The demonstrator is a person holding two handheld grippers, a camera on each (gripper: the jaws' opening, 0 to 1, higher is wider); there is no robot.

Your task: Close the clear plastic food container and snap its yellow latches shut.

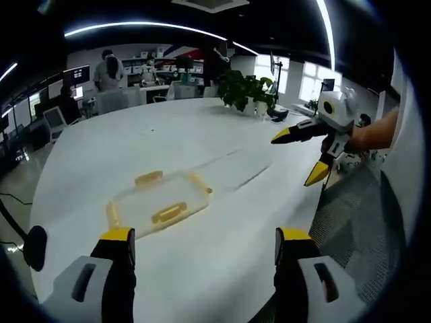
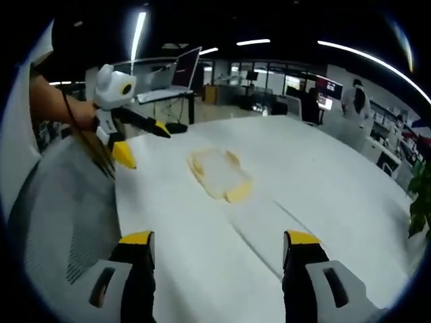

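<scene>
In the left gripper view, your left gripper (image 1: 202, 245) comes up from 6 o'clock with its two yellow-tipped jaws spread wide apart, and nothing is between them. Just past the jaws, a little toward 11 o'clock from the middle, the clear container (image 1: 159, 202) lies flat on the big white table (image 1: 168, 128). Its lid looks like it is on. You can see yellow latches (image 1: 168, 212) on its sides: one on the near side, one on the far side, one toward 9 o'clock and one toward 3 o'clock. You cannot tell if they are snapped down. Your left gripper is near the container but not touching it.

At 3 o'clock in that view, your right gripper (image 1: 306, 156) hangs in the air over the table edge, held by your hand (image 1: 360, 136). Its jaws are spread too, and they hold nothing. It is well apart from the container.

At the far side of the table, near 1 o'clock, stands a green plant (image 1: 246, 91). People (image 1: 108, 70) are at desks far behind, near 11 o'clock.

In the right gripper view, your right gripper (image 2: 219, 245) rises from 6 o'clock, jaws wide open. The container (image 2: 219, 173) lies ahead near the middle. Your left gripper (image 2: 138, 145) shows at 10 o'clock, jaws apart, beside the table edge
</scene>
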